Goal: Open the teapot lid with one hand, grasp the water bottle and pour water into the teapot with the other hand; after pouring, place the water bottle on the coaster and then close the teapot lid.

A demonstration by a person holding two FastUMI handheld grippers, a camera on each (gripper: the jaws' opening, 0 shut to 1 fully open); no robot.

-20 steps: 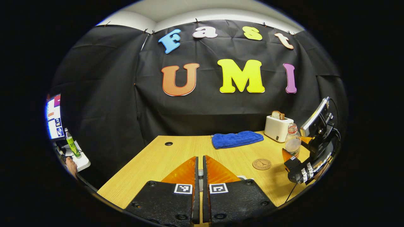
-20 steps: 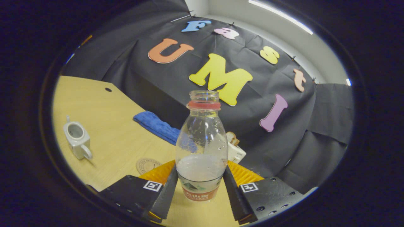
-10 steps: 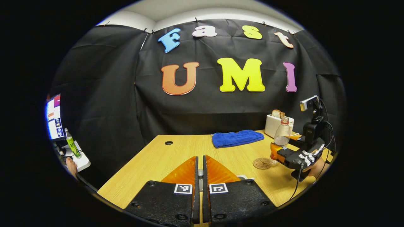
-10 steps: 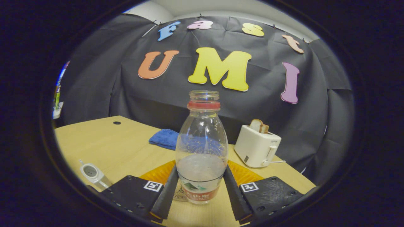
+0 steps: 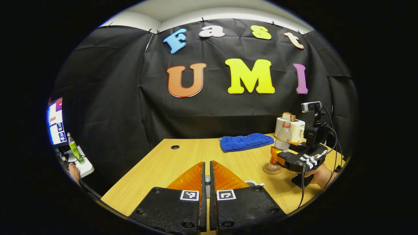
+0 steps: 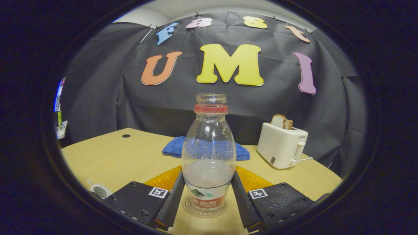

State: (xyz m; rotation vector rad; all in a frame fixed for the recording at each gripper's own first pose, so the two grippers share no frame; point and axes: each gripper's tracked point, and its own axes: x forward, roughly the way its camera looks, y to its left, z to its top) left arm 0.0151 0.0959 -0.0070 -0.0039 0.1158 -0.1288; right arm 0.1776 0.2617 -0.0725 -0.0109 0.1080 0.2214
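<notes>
Right gripper [image 6: 206, 202] jaws clamping water bottle [image 6: 209, 153], lowered, seemingly onto coaster [image 6: 204, 211]; left gripper [image 5: 206, 182] jaws closed on lid, presumably.

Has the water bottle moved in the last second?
Yes. In the left gripper view the bottle, held in the right claw, has shifted left and down onto the coaster, which stayed put on the table.
</notes>
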